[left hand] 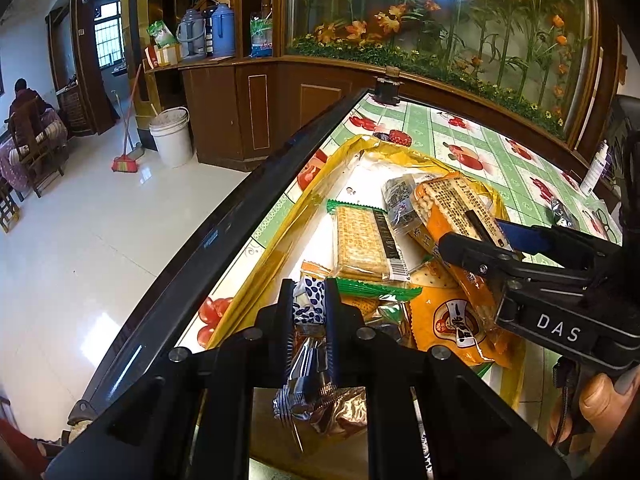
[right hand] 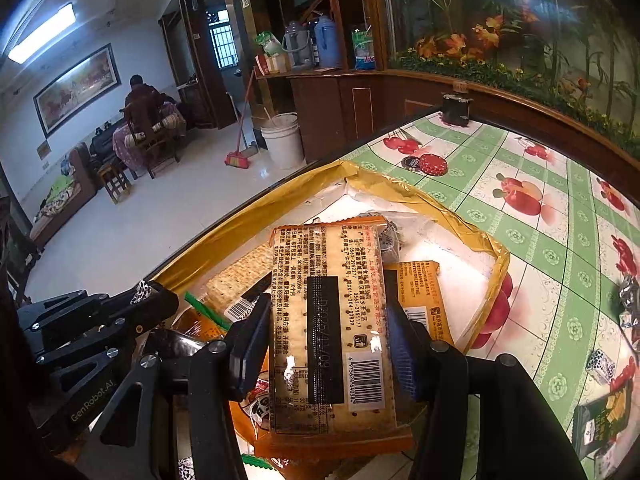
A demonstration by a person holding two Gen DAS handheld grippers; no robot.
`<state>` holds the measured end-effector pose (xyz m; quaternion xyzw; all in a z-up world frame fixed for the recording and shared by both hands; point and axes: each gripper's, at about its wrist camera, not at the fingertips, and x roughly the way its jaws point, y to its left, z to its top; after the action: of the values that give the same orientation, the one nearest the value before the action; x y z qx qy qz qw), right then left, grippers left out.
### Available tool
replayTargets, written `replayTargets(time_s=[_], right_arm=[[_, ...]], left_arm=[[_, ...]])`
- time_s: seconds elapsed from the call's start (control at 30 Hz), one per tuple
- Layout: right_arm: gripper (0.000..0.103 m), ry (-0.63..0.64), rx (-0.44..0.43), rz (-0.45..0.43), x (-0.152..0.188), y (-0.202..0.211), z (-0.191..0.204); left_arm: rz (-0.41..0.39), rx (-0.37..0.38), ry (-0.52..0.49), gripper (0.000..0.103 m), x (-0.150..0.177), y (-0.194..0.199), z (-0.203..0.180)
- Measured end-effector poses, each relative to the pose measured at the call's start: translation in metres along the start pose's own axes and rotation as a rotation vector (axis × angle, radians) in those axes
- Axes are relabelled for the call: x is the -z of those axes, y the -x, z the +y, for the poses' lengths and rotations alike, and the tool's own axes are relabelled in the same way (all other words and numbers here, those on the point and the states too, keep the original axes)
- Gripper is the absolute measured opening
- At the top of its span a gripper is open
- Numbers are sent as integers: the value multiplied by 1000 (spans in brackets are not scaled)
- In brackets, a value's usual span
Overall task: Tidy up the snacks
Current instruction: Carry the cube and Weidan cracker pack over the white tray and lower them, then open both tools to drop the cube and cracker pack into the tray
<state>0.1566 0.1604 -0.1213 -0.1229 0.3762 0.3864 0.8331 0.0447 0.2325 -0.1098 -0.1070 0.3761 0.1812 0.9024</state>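
A shallow box (left hand: 276, 236) with yellow taped walls lies on the table and holds several snack packs. My left gripper (left hand: 308, 300) is shut on a small blue-and-white patterned candy pack (left hand: 307, 307) over the box's near end; a shiny foil pack (left hand: 320, 400) shows below the fingers. My right gripper (right hand: 328, 320) is shut on an orange cracker pack (right hand: 328, 320) with its printed back up, held over the box (right hand: 472, 236). That pack also shows in the left wrist view (left hand: 452, 208). A green-edged cracker pack (left hand: 362, 244) lies in the box.
The table has a green fruit-pattern cloth (right hand: 520, 184) and a dark edge (left hand: 240, 200). A red round lid (right hand: 436, 166) lies beyond the box. Loose small packs (right hand: 600, 420) lie at the right. A wooden cabinet with flowers (left hand: 440, 40) stands behind the table.
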Motion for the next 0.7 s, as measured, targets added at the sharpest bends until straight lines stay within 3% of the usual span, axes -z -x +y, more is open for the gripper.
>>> replayTargets(time_s=[0.23,0.33,0.47,0.63,0.7], right_arm=[[57,4,7,1,0,0,2],[59,2,9,2,0,0,2],[78,4,33,-15,-1,6,2],[79,-8,34,-34,-3,17,-1],[82,-16,33,-49,-4,24,-3]], left_arm=[[10,13,33,12,2,-2,5],[10,7,26,27,3,-2,3],[-7,-4,20,53,3,1,0],[-23,5,35,58,1,8,3],[-33,9,40,65,-1,12,3]])
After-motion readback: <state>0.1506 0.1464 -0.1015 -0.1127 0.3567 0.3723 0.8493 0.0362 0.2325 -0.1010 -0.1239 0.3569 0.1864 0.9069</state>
